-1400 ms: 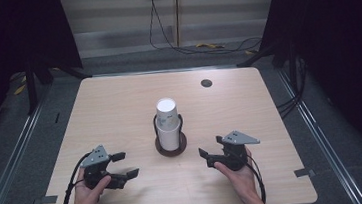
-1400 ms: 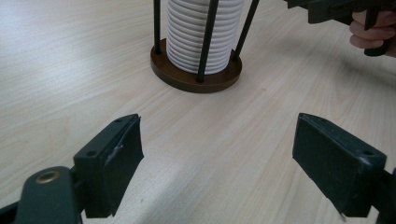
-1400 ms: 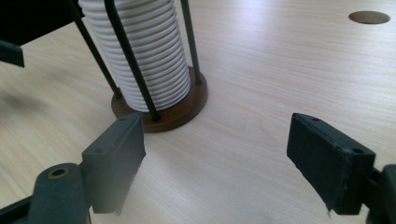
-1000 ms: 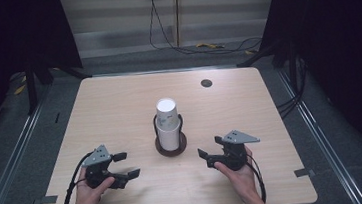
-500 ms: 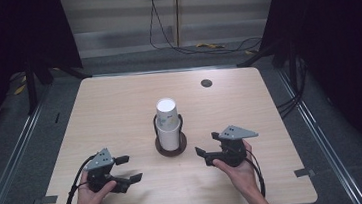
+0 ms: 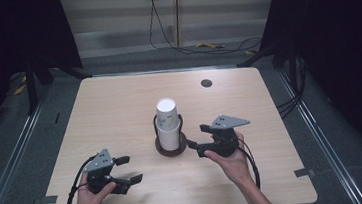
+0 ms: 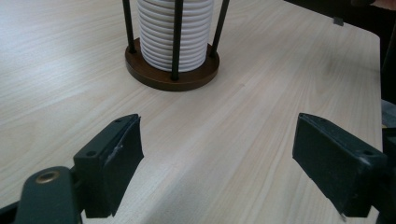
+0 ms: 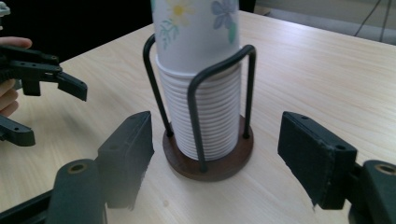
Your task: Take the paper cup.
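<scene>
A stack of white paper cups, the top one printed with flowers, stands in a black wire holder on a round brown base at mid-table. My right gripper hovers just right of the base and points at it. It is open, its jaws have just been closing, and nothing is between the pads. My left gripper rests near the front left, open and empty, aimed toward the holder. It also appears at the left of the right gripper view.
The light wooden table has a small black round grommet at its far side. Dark floor, metal rails and cables surround the table. Bare wood lies on every side of the holder.
My right gripper has risen off the table and drawn a little closer to the holder. The left gripper has hardly moved.
</scene>
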`<state>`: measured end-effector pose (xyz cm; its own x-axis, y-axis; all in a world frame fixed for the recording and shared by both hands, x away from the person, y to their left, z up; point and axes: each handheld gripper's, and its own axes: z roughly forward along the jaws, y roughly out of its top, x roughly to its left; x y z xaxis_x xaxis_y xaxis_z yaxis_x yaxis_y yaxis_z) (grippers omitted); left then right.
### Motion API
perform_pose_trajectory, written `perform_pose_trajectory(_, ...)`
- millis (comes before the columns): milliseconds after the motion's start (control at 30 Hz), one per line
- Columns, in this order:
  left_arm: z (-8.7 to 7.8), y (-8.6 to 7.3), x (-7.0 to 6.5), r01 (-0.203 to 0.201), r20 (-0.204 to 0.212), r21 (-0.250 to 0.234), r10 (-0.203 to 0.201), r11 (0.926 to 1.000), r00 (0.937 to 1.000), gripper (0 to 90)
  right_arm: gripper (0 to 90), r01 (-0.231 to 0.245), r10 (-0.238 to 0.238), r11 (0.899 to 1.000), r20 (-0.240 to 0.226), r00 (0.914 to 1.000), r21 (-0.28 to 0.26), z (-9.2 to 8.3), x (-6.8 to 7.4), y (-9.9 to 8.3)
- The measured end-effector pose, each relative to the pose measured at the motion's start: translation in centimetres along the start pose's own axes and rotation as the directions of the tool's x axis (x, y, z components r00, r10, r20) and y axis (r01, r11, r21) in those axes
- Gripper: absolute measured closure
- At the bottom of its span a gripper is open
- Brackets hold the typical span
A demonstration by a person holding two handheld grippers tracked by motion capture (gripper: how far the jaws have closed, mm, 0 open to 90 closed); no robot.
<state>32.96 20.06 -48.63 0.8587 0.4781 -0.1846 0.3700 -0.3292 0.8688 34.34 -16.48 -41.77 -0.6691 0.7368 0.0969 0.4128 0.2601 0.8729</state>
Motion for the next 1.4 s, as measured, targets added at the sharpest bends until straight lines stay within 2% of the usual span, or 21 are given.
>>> perform_pose_trajectory(133, 0.0, -0.1, 0.0, 0.009, -0.003, -0.003, -0.009, 1.0000, 1.0000, 15.9, 24.9, 0.002, -0.002, 1.000, -0.015, 0.9999, -0.004, 0.3, 0.0, 0.7)
perform_pose_trajectory(333, -0.1, -0.1, 0.1, 0.011, -0.009, -0.005, -0.012, 0.9999, 0.9999, 15.9, 21.3, -0.028, 0.028, 0.999, -0.037, 0.9990, -0.020, 0.6, -0.4, 1.7)
perform_pose_trajectory(400, -0.1, -0.2, 0.1, 0.012, -0.010, -0.003, -0.012, 0.9999, 0.9999, 16.0, 21.0, -0.022, 0.021, 0.999, -0.035, 0.9992, -0.025, 0.8, -0.4, 2.2)
perform_pose_trajectory(533, -0.1, -0.3, 0.3, 0.015, -0.010, -0.002, -0.015, 0.9999, 0.9998, 16.0, 22.5, -0.024, 0.022, 0.999, -0.048, 0.9986, -0.046, 0.9, -0.3, 3.3)
perform_pose_trajectory(600, 0.0, -0.4, 0.5, 0.020, -0.014, -0.001, -0.020, 0.9998, 0.9997, 15.9, 28.6, -0.024, 0.019, 0.997, -0.063, 0.9978, -0.069, 0.9, -0.1, 3.9)
perform_pose_trajectory(733, 0.0, -0.5, 0.5, 0.027, -0.013, -0.001, -0.027, 0.9996, 0.9996, 16.0, 24.4, -0.021, 0.016, 0.998, -0.089, 0.9959, -0.052, 1.4, 0.1, 4.8)
perform_pose_trajectory(900, 0.0, -0.5, 0.6, 0.029, -0.014, -0.001, -0.029, 0.9996, 0.9995, 16.0, 20.6, -0.024, 0.019, 0.998, -0.088, 0.9960, -0.057, 2.0, -0.1, 5.8)
perform_pose_trajectory(967, 0.2, -0.6, 0.6, 0.029, -0.011, 0.004, -0.029, 0.9996, 0.9995, 16.1, 22.6, -0.016, 0.010, 0.998, -0.097, 0.9953, -0.068, 2.1, 0.0, 6.1)
perform_pose_trajectory(1100, 0.5, -0.7, 0.6, 0.027, -0.005, 0.016, -0.026, 0.9995, 0.9996, 16.1, 20.0, 0.010, -0.014, 0.999, -0.090, 0.9958, -0.042, 3.1, 0.3, 7.0)
perform_pose_trajectory(1200, 0.4, -0.7, 0.6, 0.025, -0.005, 0.011, -0.024, 0.9996, 0.9997, 16.1, 20.0, -0.007, 0.003, 0.999, -0.090, 0.9959, -0.044, 3.8, -0.1, 7.5)
perform_pose_trajectory(1300, 0.3, -0.7, 0.6, 0.030, -0.010, 0.003, -0.030, 0.9995, 0.9995, 16.2, 24.8, 0.000, -0.004, 0.999, -0.094, 0.9956, -0.045, 4.3, -0.4, 7.9)
perform_pose_trajectory(1400, 0.2, -0.7, 0.8, 0.033, -0.017, -0.001, -0.033, 0.9995, 0.9993, 16.4, 22.9, -0.007, 0.003, 0.999, -0.105, 0.9945, -0.036, 4.8, -0.4, 8.2)
